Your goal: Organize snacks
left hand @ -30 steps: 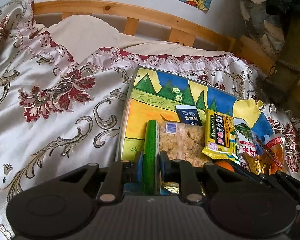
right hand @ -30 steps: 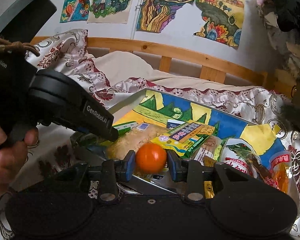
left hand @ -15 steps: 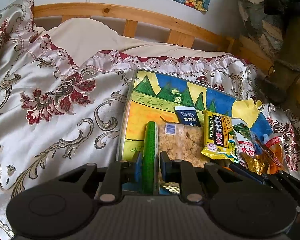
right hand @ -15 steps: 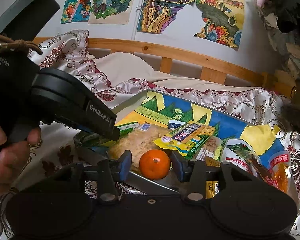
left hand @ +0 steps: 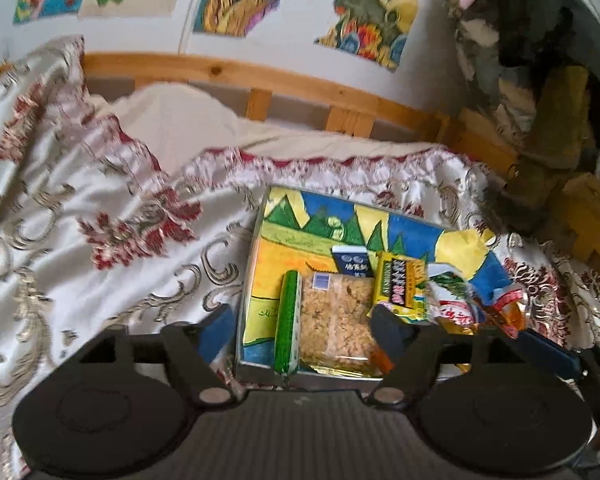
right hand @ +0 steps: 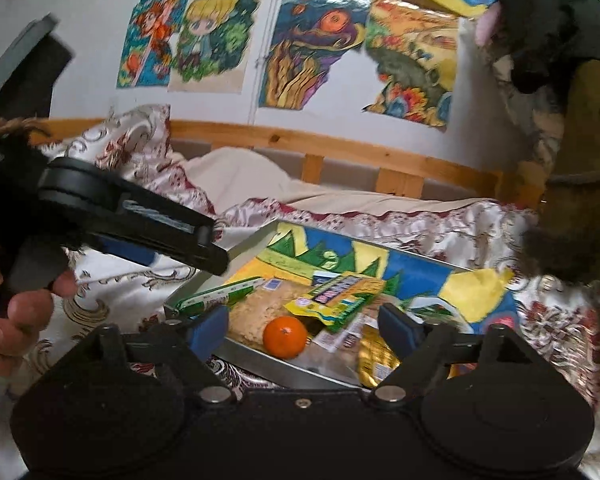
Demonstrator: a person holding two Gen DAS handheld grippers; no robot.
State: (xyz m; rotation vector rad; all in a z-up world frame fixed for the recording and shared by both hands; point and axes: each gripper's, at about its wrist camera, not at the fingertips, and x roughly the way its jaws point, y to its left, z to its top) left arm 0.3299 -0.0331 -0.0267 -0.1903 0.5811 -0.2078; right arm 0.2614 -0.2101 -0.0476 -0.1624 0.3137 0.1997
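A tray (left hand: 278,250) painted with green hills, blue sky and yellow lies on the bed, with snacks in its near part. In the left wrist view my left gripper (left hand: 302,330) is opening wide. The green stick snack (left hand: 288,314) lies in the tray between its fingers, untouched, beside a rice cracker pack (left hand: 336,312) and a yellow packet (left hand: 400,286). In the right wrist view my right gripper (right hand: 302,328) is opening too. The orange (right hand: 285,337) rests in the tray (right hand: 272,370) between its pads, free of both. The left gripper (right hand: 140,232) hangs at the left, above the green stick (right hand: 220,294).
A floral satin bedspread (left hand: 132,232) covers the bed left of the tray. A wooden rail (left hand: 260,80) and a wall with paintings (right hand: 312,52) stand behind. Dark clothes (left hand: 540,60) hang at the right. More packets (left hand: 456,304) crowd the tray's right side.
Both grippers went from shut to open. The left one let go of the green stick, the right one let go of the orange. Both drew back and up from the tray.
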